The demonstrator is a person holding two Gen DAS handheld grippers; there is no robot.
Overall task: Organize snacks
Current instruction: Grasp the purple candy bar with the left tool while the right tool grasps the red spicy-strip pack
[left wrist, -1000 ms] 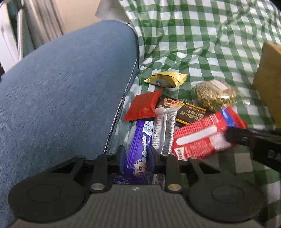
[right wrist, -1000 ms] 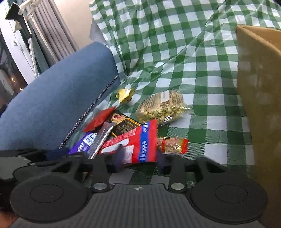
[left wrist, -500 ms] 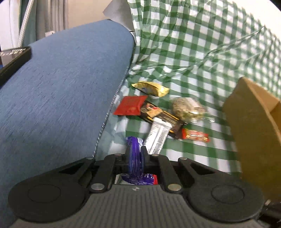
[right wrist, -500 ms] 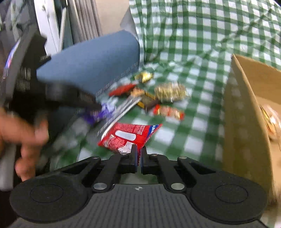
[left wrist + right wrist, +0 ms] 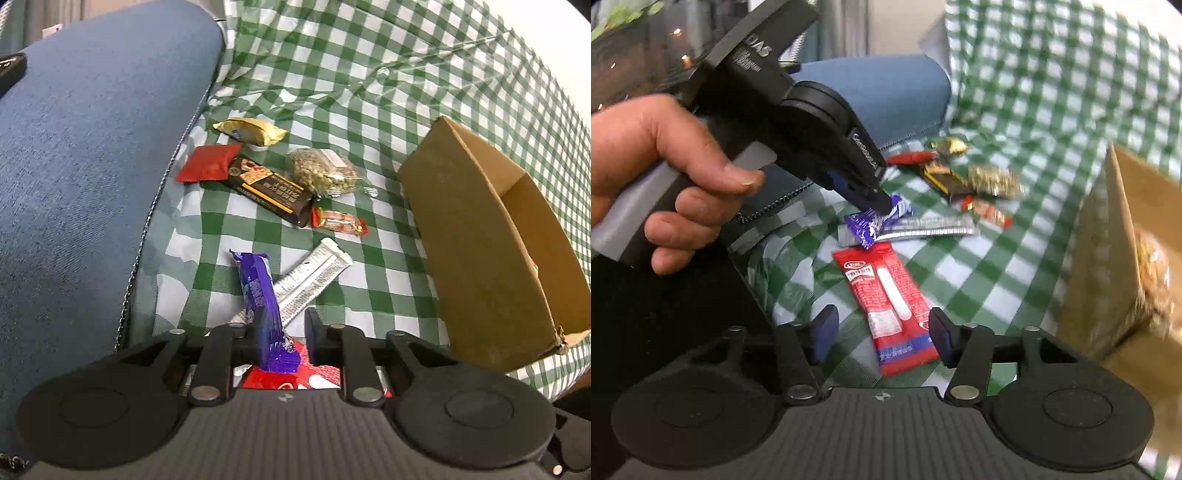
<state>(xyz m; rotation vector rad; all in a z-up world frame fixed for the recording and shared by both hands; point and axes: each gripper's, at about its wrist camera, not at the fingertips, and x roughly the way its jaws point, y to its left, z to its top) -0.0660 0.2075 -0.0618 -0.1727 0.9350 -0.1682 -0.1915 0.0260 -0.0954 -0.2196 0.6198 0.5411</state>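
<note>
A purple snack bar (image 5: pixel 258 295) stands between my left gripper's (image 5: pixel 284 332) opening jaws. It leans on the left finger, with a gap to the right one. In the right wrist view the left gripper (image 5: pixel 881 201) tips down onto that purple bar (image 5: pixel 875 221). My right gripper (image 5: pixel 882 336) is opening above a red packet (image 5: pixel 890 295) that lies flat on the checked cloth, untouched by the pads. A silver pack (image 5: pixel 314 278) lies beside the purple bar. An open cardboard box (image 5: pixel 480 229) stands to the right.
Further back lie a gold packet (image 5: pixel 251 131), a red sachet (image 5: pixel 208 162), a dark bar (image 5: pixel 269 188), a bag of green nuts (image 5: pixel 321 171) and a small red candy (image 5: pixel 338 221). A blue cushion (image 5: pixel 92 147) borders the left. The box (image 5: pixel 1108 258) holds a snack bag (image 5: pixel 1152 280).
The left gripper pulled the purple bar out of the pile, squeezed it, then loosened. The right gripper carried the red packet nearer and let it go onto the cloth.
</note>
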